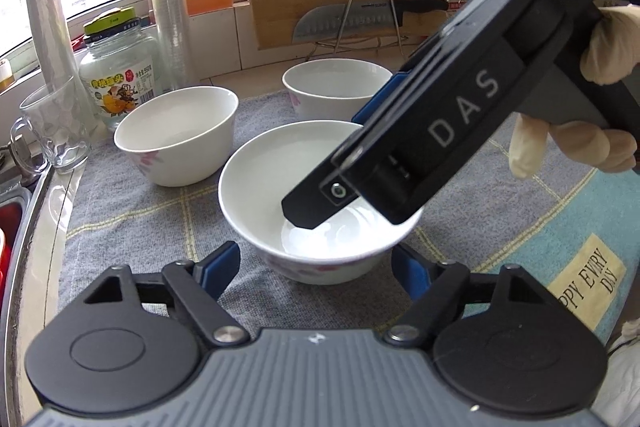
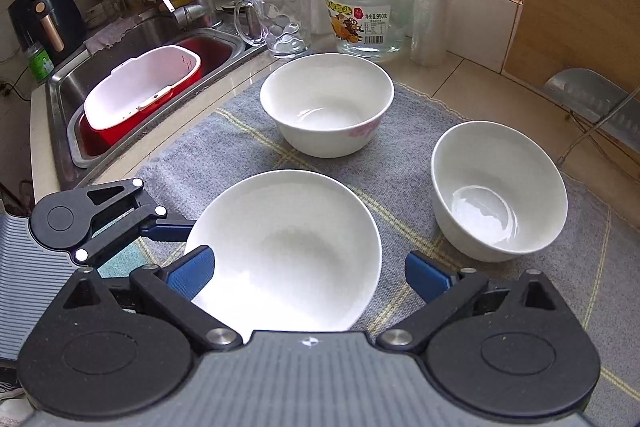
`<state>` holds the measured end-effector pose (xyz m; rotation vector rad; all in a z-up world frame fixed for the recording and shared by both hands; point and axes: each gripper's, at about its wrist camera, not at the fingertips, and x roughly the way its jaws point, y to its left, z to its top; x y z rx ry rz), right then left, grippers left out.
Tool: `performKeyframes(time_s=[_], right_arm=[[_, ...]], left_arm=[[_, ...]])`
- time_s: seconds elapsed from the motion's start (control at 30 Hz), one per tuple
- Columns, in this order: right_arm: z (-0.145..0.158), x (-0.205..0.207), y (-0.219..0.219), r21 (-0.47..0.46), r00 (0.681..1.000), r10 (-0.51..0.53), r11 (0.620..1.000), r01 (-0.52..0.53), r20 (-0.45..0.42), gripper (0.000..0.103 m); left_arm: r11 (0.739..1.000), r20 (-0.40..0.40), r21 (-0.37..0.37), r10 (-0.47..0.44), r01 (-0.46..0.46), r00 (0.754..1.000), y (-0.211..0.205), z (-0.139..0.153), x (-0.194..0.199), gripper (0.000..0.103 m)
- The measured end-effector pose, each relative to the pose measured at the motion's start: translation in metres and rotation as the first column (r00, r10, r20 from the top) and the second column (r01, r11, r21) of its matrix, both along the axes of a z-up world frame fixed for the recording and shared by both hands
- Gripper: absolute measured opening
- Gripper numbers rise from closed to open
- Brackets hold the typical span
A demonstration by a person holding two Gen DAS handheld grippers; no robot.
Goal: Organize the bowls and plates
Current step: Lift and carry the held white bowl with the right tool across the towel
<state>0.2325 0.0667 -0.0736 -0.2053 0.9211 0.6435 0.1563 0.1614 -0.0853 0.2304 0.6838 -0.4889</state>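
Left gripper [image 1: 316, 263] straddles the near bowl [image 1: 280, 187], pads apparently not touching. Right gripper [image 2: 310, 275] sits wide open over it, one finger inside. Two bowls [image 2: 326, 107] wait farther back on the grey towel [image 2: 400, 187].

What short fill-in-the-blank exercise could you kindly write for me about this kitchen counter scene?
1. ___ white bowls stand on the grey cloth.
2. In the sink lies a ___ tub.
3. Leaning behind the knife is a wooden ___.

Missing words: three; red; board.
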Motion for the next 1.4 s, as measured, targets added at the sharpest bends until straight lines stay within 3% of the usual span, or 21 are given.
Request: performKeyframes(time_s=[0.17,0.67,1.4], right_arm=[[-0.001,0.004,0.007,-0.018,1.0,0.021,1.0,-0.022,-0.008,0.089],[-0.005,0.007,0.009,-0.032,0.999,0.038,0.999,-0.039,-0.029,0.087],[-0.002,0.011,0.003,0.008,0.996,0.048,0.999,-0.048,-0.078,0.087]], left_arm=[[1.0,0.012,-0.006,-0.025,0.025,1.0,0.001,0.001,0.0,0.081],[0.999,0.023,-0.006,-0.053,0.053,0.998,0.001,-0.001,0.001,0.082],[0.997,-0.021,0.021,-0.072,0.072,0.997,0.0,0.004,0.004,0.082]])
